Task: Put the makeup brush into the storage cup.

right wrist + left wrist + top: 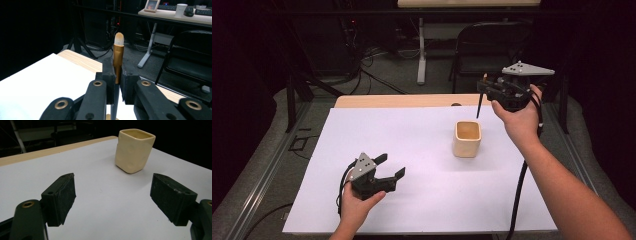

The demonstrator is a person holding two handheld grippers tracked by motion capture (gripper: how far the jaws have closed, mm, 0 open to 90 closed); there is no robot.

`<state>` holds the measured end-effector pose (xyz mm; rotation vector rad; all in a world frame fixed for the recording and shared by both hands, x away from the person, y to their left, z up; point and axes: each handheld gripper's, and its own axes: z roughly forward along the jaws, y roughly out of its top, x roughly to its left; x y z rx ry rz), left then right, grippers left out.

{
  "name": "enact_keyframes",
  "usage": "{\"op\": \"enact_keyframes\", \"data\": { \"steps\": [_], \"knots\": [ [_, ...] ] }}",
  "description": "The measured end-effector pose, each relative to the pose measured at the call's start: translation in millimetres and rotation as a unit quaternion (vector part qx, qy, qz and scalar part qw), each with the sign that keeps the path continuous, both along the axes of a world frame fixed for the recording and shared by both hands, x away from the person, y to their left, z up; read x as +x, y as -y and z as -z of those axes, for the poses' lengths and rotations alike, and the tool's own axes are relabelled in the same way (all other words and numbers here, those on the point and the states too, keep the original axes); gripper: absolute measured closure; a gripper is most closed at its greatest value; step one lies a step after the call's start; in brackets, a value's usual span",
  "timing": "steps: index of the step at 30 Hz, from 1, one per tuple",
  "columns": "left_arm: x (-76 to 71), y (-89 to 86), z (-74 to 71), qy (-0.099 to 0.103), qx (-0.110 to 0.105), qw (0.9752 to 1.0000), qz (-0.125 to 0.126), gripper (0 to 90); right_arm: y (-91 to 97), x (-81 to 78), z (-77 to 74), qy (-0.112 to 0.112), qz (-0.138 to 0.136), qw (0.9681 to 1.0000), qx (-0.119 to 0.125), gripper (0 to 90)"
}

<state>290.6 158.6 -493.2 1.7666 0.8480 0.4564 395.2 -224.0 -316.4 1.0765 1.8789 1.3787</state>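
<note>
Right gripper (pixel 486 89) raised above the far right of the counter (pixel 412 150), jaws clamped on a slim brush with black handle, gold ferrule and pale tip (pixel 118 57). Brush held upright; handle hangs just behind the cream square ceramic cup (pixel 467 138), not touching it. Left gripper (pixel 390 167) low over the white sheet at near left, jaws wide open, nothing between them, cup well ahead.

A big white sheet (pixel 412 165) covers the light wooden table (pixel 397 101), and behind it stand a black folding chair (pixel 492 45), a white table leg (pixel 421 50), black cables on the grey floor (pixel 377 60).
</note>
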Motion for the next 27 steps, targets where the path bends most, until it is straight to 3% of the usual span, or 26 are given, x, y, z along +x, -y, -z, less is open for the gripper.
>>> {"op": "enact_keyframes", "data": {
  "steps": [27],
  "knots": [
    [0.4, -2.2, 1.2, -0.005, -0.009, 0.9999, -0.001, 20.4, 3.7, 2.5, 20.8, -0.007, 0.009, 0.9999, -0.002, 83.5]
  ]
}}
